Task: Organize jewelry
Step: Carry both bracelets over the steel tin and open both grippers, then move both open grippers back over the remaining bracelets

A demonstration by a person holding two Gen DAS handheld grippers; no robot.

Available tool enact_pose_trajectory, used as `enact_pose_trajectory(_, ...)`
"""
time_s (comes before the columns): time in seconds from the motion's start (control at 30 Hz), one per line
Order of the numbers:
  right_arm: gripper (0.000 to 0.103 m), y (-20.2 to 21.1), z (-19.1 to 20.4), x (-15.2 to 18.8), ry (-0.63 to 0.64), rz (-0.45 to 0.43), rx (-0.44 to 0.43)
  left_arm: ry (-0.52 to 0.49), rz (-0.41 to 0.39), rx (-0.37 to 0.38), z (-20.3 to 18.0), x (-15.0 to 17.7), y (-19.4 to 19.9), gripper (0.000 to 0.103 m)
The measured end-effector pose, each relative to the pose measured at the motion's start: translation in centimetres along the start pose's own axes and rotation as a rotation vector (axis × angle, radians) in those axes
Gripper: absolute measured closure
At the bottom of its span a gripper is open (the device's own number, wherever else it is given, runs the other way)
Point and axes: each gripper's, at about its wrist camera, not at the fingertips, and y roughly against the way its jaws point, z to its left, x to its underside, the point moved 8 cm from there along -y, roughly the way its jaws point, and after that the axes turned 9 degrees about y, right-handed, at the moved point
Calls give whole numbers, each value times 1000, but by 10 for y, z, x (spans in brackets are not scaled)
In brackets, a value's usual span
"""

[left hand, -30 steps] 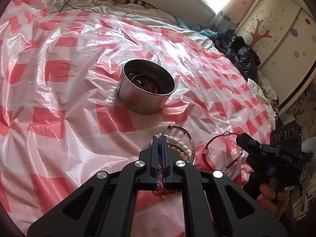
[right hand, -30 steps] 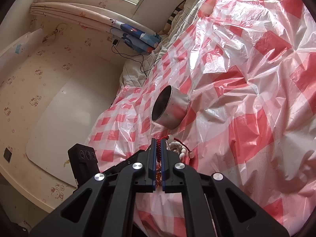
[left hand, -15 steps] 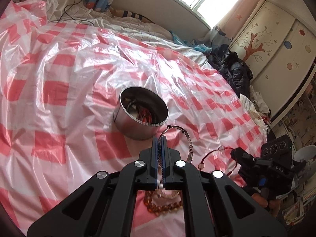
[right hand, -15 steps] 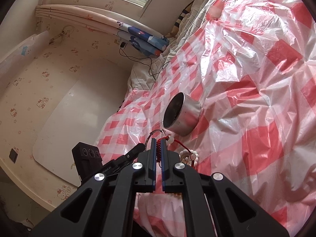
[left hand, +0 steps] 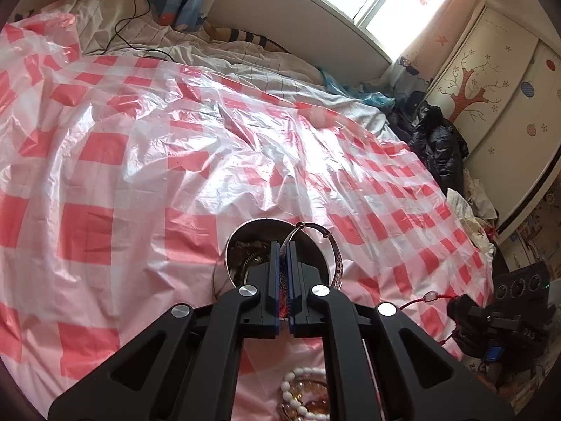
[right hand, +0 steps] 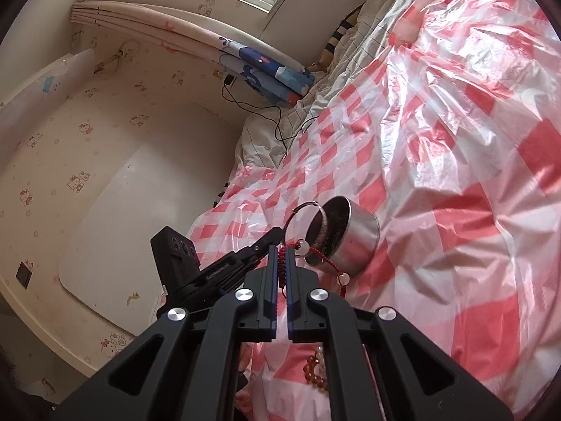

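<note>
Pink-checked plastic sheet point(left hand: 147, 161) covers the bed. At lower centre of the left view, the left gripper point(left hand: 283, 245) tilts down over the tin point(left hand: 224, 273), jaws closed on a silver bangle point(left hand: 335, 249) that arcs to the right of the fingers. In the right view the right gripper point(right hand: 282, 251) points nearly level, jaws pinched on a red cord bracelet point(right hand: 324, 258) dangling before the tin point(right hand: 354, 242). Bead bracelets point(left hand: 301, 389) lie on the sheet at bottom centre. Since a second ago both grippers have lifted their pieces off the sheet, and the bangle has come over the tin's rim.
</note>
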Motion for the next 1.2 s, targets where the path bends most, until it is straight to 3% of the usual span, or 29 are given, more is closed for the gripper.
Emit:
enact_pose_trajectory(0.2,99,-32,9,-20,39,22,-7,-85,19,-202,11,3,-23,99)
enact_pose_trajectory(0.27,99,-48,11,-25,42,36,-13,-76,-8,-218,14,-2,-14,96)
enact_pose_trajectory(0.4,98,-79,13,-31,28,65,-42,-20,-119,-258,25,-19,15,56)
enact_pose_trajectory(0.43,99,-88,11,-30,31,75,-36,-4,-137,-258,27,-21,21,53)
enact_pose_trajectory(0.47,98,-94,8,-30,40,84,-12,4,-143,-255,28,-23,24,53)
enact_pose_trajectory(0.57,94,-105,-16,-27,142,121,214,13,-139,-265,31,-21,29,50)
enact_pose_trajectory(0.63,65,-96,-28,-27,156,106,301,2,-126,-279,31,-16,28,47)
enact_pose_trajectory(0.77,63,-67,-37,-28,138,68,331,-71,-110,-325,23,-1,26,42)
enact_pose_trajectory(0.83,49,-46,-39,-19,140,55,359,-116,-115,-361,20,6,27,38)
enact_pose_trajectory(0.9,43,-27,-46,-4,135,59,405,-144,-121,-382,18,11,30,35)
enact_pose_trajectory(1.07,41,9,-59,34,94,76,498,-188,-137,-432,17,31,45,29)
enact_pose_trajectory(1.2,32,19,-61,47,113,61,549,-213,-147,-456,16,48,59,26)
